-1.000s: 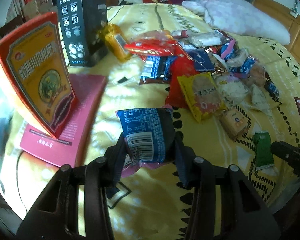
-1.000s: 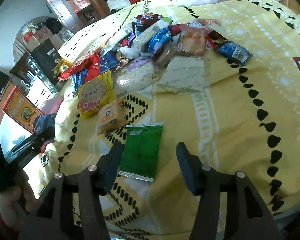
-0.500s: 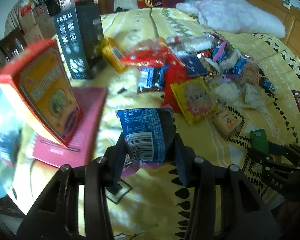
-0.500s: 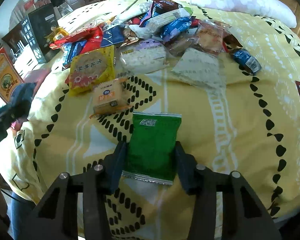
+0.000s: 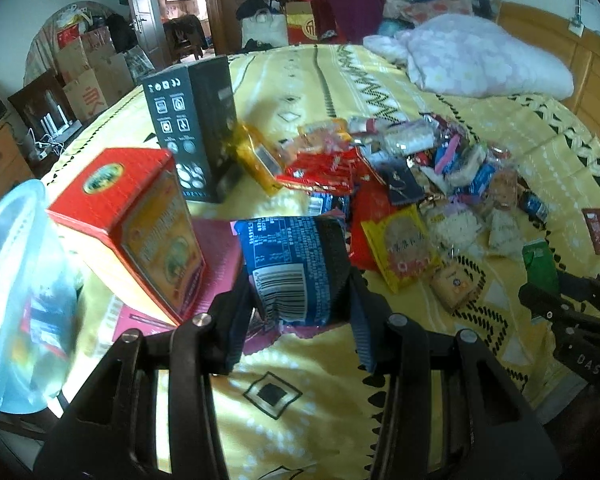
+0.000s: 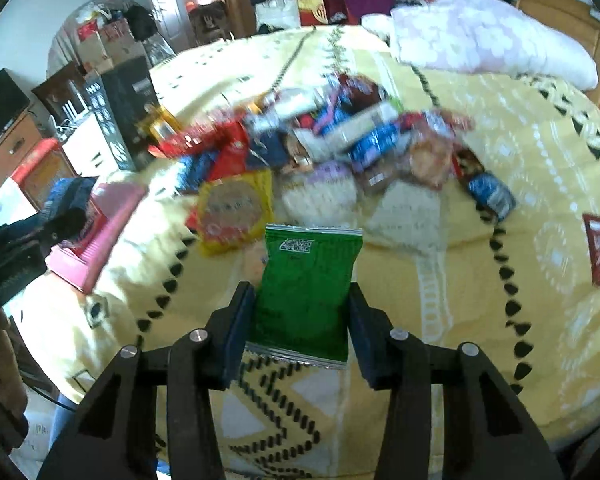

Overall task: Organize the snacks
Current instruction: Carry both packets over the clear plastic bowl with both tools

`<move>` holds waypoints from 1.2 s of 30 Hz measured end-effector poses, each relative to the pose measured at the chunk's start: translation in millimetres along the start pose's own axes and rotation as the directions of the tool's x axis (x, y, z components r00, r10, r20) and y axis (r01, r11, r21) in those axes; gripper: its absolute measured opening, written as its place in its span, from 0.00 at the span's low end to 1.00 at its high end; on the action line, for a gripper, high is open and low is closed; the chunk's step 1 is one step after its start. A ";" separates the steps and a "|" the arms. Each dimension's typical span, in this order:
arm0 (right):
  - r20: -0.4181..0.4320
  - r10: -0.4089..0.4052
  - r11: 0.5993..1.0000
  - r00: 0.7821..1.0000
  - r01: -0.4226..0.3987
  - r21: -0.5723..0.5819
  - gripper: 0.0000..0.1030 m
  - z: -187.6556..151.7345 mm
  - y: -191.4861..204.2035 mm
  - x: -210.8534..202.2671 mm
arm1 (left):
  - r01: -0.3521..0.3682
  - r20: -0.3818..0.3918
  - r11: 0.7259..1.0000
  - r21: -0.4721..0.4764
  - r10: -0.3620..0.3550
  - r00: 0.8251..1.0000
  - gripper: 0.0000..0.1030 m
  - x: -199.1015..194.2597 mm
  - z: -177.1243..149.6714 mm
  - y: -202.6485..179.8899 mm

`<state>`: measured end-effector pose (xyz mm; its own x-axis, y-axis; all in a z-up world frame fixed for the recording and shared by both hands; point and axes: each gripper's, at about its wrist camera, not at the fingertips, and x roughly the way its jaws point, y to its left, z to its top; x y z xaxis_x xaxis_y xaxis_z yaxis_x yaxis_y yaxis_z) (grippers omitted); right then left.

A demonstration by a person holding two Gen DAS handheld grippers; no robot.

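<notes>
Both grippers loaded over the bed: left gripper [image 5: 300, 316] clamped on blue packet [image 5: 296, 268], right gripper [image 6: 300, 328] clamped on green packet [image 6: 306, 296]; carry level w/ firm squeeze, avoid snack pile [image 6: 340, 148].

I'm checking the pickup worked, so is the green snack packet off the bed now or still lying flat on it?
Off the bed. The green packet stands tilted up between the right gripper fingers, its top edge raised above the yellow bedspread.

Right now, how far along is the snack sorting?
Early. Nothing visibly sorted yet. In hand: left gripper shut on the blue packet, right gripper shut on the green packet. Left: the snack pile on the yellow bedspread.
</notes>
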<state>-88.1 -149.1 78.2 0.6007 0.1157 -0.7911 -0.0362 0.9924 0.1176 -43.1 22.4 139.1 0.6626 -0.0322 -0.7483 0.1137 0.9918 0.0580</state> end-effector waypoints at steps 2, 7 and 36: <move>0.018 0.006 1.000 1.000 -0.005 -0.015 0.48 6.4 5.6 -8.4 | -0.002 0.009 1.000 -0.003 0.002 1.000 0.44 -3.0 2.0 1.9; 0.049 0.020 0.999 0.999 -0.018 -0.042 0.48 19.4 19.4 -21.2 | 0.004 0.028 1.000 -0.019 -0.003 1.000 0.44 -10.4 6.9 9.7; 0.188 0.275 0.925 0.943 -0.206 -0.318 0.48 111.1 173.3 -74.6 | -0.109 0.124 0.970 -0.218 0.139 0.983 0.44 -61.2 26.4 142.2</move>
<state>-50.5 9.6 224.3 0.7068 0.3742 -0.6003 -0.4114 0.9078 0.0814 -47.9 162.2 210.6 0.7586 0.0905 -0.6453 -0.1236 0.9923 -0.0062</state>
